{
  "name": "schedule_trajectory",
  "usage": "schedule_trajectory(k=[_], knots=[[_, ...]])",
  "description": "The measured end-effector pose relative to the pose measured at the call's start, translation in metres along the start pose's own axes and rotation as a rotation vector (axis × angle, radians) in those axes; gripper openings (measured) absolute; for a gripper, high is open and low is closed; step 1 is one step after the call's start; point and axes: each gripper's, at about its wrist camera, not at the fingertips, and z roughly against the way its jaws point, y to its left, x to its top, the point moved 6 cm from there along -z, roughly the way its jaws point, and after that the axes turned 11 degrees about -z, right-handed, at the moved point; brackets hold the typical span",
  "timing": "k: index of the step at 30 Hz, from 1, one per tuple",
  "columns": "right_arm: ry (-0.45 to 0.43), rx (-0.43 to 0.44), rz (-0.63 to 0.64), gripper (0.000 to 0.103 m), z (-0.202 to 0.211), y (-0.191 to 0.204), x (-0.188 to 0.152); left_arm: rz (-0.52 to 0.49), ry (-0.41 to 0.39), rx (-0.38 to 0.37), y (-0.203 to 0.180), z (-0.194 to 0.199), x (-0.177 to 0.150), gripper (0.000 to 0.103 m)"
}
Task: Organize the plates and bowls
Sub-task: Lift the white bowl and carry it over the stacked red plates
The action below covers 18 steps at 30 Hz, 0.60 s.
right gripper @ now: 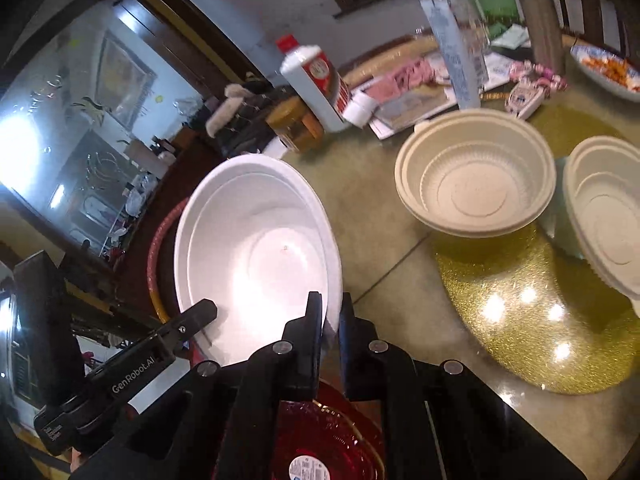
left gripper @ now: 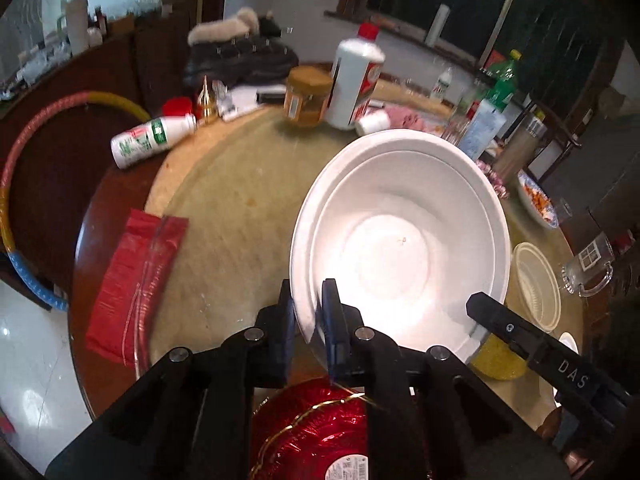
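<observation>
A large white bowl point(left gripper: 400, 240) is held in the air over the round table, with a second white bowl nested inside. My left gripper point(left gripper: 306, 312) is shut on its near-left rim. My right gripper point(right gripper: 331, 320) is shut on the opposite rim of the same bowl point(right gripper: 256, 248). Each gripper shows in the other's view: the right one point(left gripper: 520, 340) and the left one point(right gripper: 160, 344). A red plate with a gold rim point(left gripper: 316, 432) lies just below the grippers; it also shows in the right wrist view point(right gripper: 320, 440). Two cream plastic bowls point(right gripper: 476, 176) point(right gripper: 608, 212) stand on the table to the right.
A glass turntable point(left gripper: 240, 184) carries a white liquor bottle point(left gripper: 354, 80), a jar point(left gripper: 306, 96), a fallen white bottle point(left gripper: 148, 140) and a red packet point(left gripper: 132, 284). A gold glitter mat point(right gripper: 532, 312), a glass mug point(left gripper: 588, 268) and a food plate point(right gripper: 608, 68) lie to the right.
</observation>
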Motion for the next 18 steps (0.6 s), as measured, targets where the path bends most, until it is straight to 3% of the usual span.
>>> schedule_trajectory(k=[8, 18], knots=[[-0.076, -0.001, 0.033, 0.008, 0.046, 0.009, -0.013, -0.044, -0.087, -0.004, -0.018, 0.039, -0.003, 0.010], [-0.080, -0.014, 0.057, 0.009, 0.084, -0.003, -0.075, -0.050, -0.104, -0.018, -0.029, 0.064, -0.051, 0.010]])
